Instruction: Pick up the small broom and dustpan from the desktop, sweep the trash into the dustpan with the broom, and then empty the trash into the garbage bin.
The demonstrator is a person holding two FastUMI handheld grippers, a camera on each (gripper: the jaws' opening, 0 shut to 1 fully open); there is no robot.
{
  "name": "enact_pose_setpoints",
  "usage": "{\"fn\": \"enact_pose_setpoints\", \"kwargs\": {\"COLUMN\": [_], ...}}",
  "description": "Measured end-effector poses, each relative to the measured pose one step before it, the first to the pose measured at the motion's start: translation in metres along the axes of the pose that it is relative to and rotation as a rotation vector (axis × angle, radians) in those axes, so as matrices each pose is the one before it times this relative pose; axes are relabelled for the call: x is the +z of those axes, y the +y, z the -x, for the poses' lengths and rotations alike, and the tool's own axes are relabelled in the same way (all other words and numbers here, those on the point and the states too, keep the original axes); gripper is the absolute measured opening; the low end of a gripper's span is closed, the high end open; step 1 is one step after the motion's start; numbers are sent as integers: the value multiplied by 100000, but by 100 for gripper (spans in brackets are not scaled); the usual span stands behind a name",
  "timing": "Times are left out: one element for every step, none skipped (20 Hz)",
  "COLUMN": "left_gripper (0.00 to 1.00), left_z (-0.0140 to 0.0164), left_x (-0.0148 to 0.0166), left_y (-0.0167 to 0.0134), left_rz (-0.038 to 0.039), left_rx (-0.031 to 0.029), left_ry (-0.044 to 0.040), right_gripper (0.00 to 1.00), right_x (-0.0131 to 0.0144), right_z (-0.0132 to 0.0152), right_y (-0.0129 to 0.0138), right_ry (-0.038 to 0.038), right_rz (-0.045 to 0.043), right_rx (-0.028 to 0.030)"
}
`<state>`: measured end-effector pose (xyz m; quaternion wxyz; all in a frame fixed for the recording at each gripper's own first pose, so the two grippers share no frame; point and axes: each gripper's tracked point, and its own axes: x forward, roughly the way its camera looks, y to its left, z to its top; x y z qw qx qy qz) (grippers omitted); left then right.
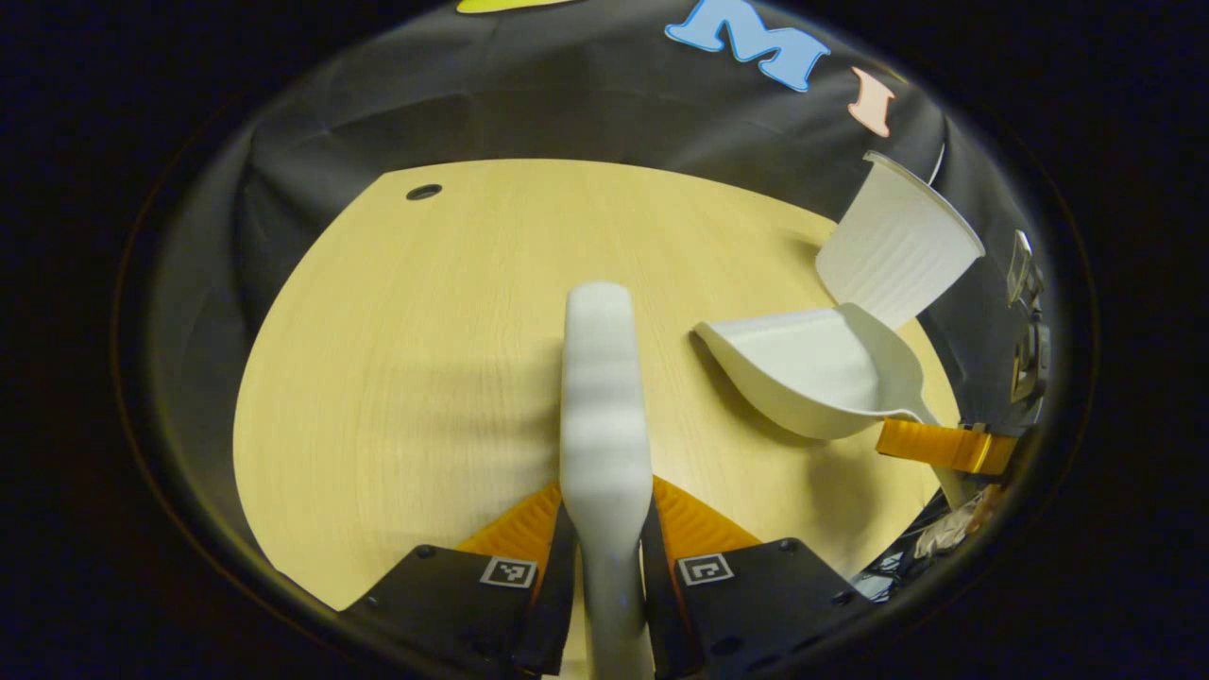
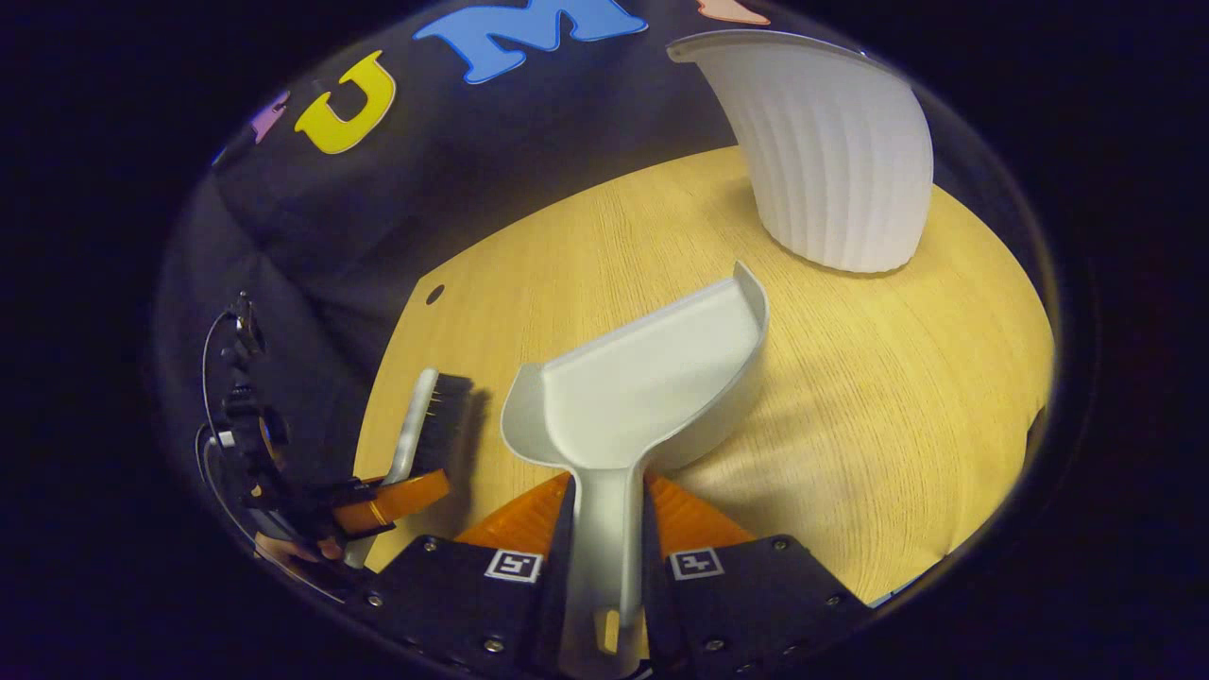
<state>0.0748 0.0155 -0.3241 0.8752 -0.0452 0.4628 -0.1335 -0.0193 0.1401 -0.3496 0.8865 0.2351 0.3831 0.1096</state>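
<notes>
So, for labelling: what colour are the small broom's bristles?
Black bristles, clearest in the right gripper view.

White dustpan (image 2: pixel 652 387), black-bristled broom (image 2: pixel 430 425), ribbed white bin (image 2: pixel 831 161), pale wood-grain desktop (image 2: pixel 897 378).

You are working in a recording booth set up for data collection, not a lived-in room. Black cloth wall (image 1: pixel 586 104) hangs close behind a pale wood-grain desk (image 1: pixel 425 359) with a cable hole (image 1: pixel 424 192) near its far corner. A white ribbed garbage bin (image 2: pixel 831 161) stands on the desk itself. Square printed marker tags (image 2: pixel 512 565) and loose cables (image 2: pixel 222 397) show that it is an instrumented rig.
</notes>
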Motion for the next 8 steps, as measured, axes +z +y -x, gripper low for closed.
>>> {"fn": "enact_pose_setpoints", "kwargs": {"left_gripper": [42,42,42,42,42,42,42,42], "left_z": [-92,-22,-278,-3,33,20,-125,-73], "left_x": [-169,16,-47,-36,-5,-63,-118,-125], "left_y": [143,113,5,-143,-62,15,150,137], "left_rz": [-116,-90,141,596,516,134,-352,-276], "left_rx": [-69,330,342,2,-202,373,867,768], "left_ry": [159,64,73,59,256,216,444,507], "right_gripper": [35,35,35,35,35,35,35,35], "right_x": [-28,19,-208,-58,-150,-134,-161,-57], "right_z": [-45,-92,-165,-87,-200,-228,99,-89], "right_y": [-16,-96,-74,-103,-94,22,-11,131], "right_ry": [-124,57,182,93,461,256,-57,-33], "right_rz": [8,293,303,-80,-131,51,235,360], "right_rx": [383,67,-112,-443,-514,-532,-309,-455]}}
